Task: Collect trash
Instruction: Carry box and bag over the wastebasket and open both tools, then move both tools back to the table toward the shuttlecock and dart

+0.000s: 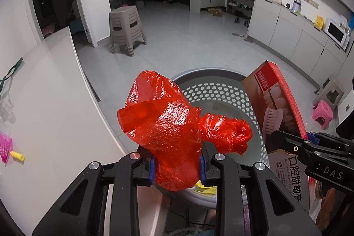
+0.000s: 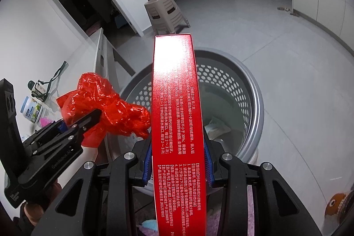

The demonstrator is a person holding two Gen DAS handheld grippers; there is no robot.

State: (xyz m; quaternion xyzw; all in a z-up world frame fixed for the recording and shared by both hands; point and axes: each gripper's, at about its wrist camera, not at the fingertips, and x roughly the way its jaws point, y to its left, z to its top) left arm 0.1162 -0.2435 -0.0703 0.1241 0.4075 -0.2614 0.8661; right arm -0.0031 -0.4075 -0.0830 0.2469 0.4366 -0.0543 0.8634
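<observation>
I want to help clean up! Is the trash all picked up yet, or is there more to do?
Partly done. Some paper already lies in the bin. In hand: the left gripper is shut on a red plastic bag, and the right gripper is shut on a toothpaste box, both held over the bin, not yet dropped. Left: a pink net and a small yellow piece lie on the table.

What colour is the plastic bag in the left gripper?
Red plastic bag, clearest in the left wrist view.
</observation>
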